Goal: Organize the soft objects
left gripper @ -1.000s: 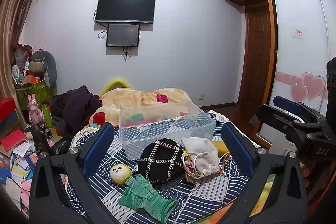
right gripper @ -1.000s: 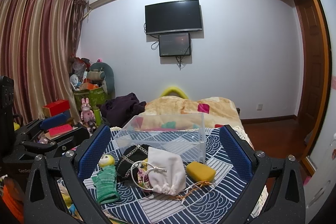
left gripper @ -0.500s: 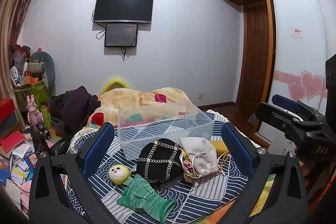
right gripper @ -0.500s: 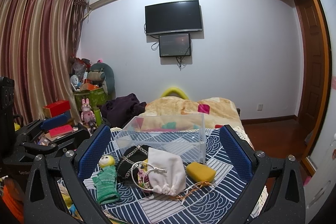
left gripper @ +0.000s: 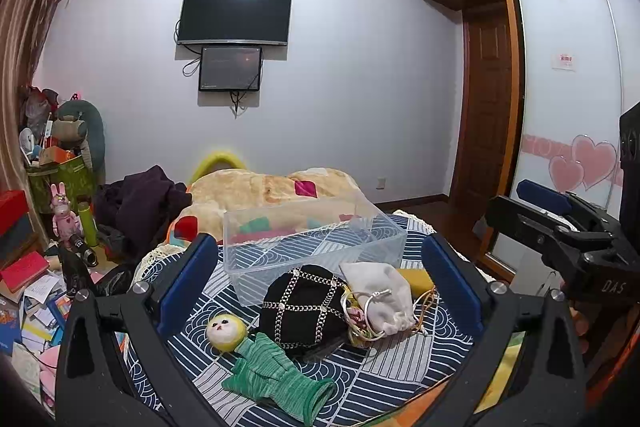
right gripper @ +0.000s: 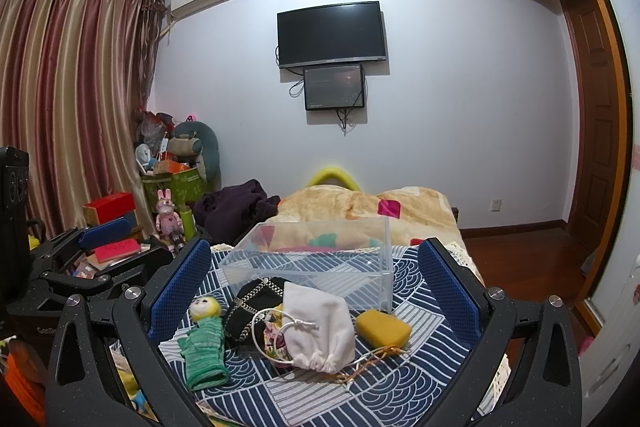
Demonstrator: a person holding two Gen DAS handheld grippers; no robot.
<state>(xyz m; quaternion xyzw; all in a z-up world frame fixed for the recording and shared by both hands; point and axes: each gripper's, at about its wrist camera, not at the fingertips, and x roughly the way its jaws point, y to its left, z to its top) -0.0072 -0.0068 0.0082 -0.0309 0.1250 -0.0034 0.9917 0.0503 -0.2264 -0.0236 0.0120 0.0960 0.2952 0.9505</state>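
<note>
Left gripper (left gripper: 320,291) is hovering low over the foot of the bed, its blue-padded fingers (left gripper: 188,279) standing spread wide and gripping nothing. Right gripper (right gripper: 316,291) is hovering likewise, fingers (right gripper: 448,291) spread wide, nothing between them.

Nearest in the left wrist view, at lower centre of the frame, a green knitted doll (left gripper: 272,375) with a yellow head is lying flat on the blue-and-white patterned bedspread (left gripper: 400,367). Just behind it a black pouch (left gripper: 308,303) with silver chain trim is resting, touching a white drawstring bag (left gripper: 384,291) on its right. A tangle of cords and a small floral item are sitting between the two. A yellow sponge (left gripper: 416,279) is lying just beyond the bag, partly hidden by it.

In the right wrist view the same group is sitting at lower centre: doll (right gripper: 204,343) at left, black pouch (right gripper: 252,307) beside it, white bag (right gripper: 320,327) in the middle, sponge (right gripper: 384,327) at right, apart from the bag.

Behind the group a clear plastic bin (left gripper: 312,243) is standing upright on the bedspread, just beside the pouch, and holding none of these items.

Farther back, a tan blanket (left gripper: 272,195) is lying across the bed. A wall television (left gripper: 234,15) is hanging at upper centre.
</note>
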